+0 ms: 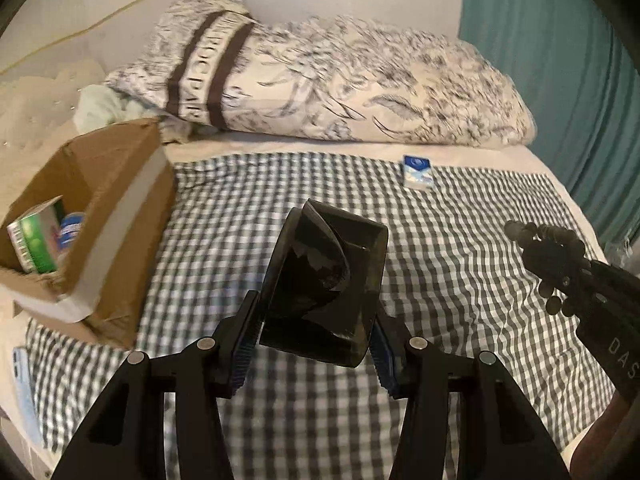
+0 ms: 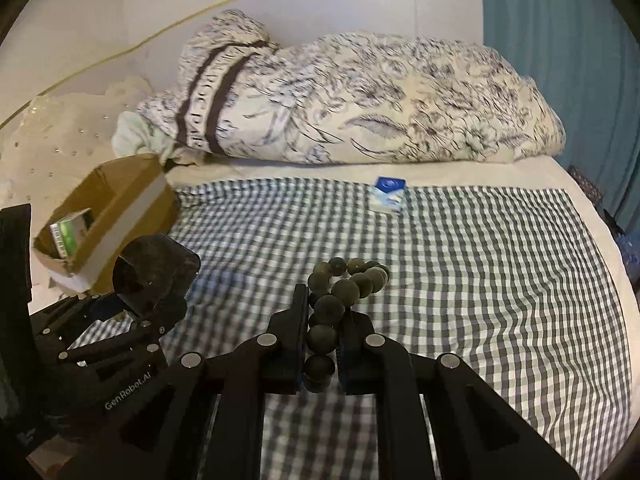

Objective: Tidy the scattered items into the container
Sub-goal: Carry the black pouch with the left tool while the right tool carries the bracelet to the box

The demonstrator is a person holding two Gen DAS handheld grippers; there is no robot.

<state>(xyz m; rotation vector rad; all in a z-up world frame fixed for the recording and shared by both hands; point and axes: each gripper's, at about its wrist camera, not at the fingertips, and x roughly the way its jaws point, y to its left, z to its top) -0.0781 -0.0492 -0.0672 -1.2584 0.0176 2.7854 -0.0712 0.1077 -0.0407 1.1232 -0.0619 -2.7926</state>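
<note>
My left gripper point(image 1: 310, 344) is shut on a glossy black open case point(image 1: 320, 280), held above the checked cloth point(image 1: 460, 272). The same case point(image 2: 154, 276) shows at the left of the right wrist view. My right gripper point(image 2: 322, 344) is shut on a string of dark round beads point(image 2: 344, 292), which bunches out past the fingertips. Those beads point(image 1: 548, 248) also appear at the right edge of the left wrist view. A cardboard box point(image 1: 120, 184) stands open at the left on the bed, with a green-and-white carton point(image 1: 34, 240) and a blue item point(image 1: 72, 232) inside. A small blue-and-white packet point(image 1: 416, 170) lies on the cloth's far edge.
A rolled patterned duvet point(image 1: 340, 92) lies across the back of the bed. A teal curtain point(image 1: 560, 80) hangs at the right. A phone-like flat object point(image 1: 24, 384) rests at the cloth's left edge. The white headboard wall point(image 2: 280, 8) closes off the far side.
</note>
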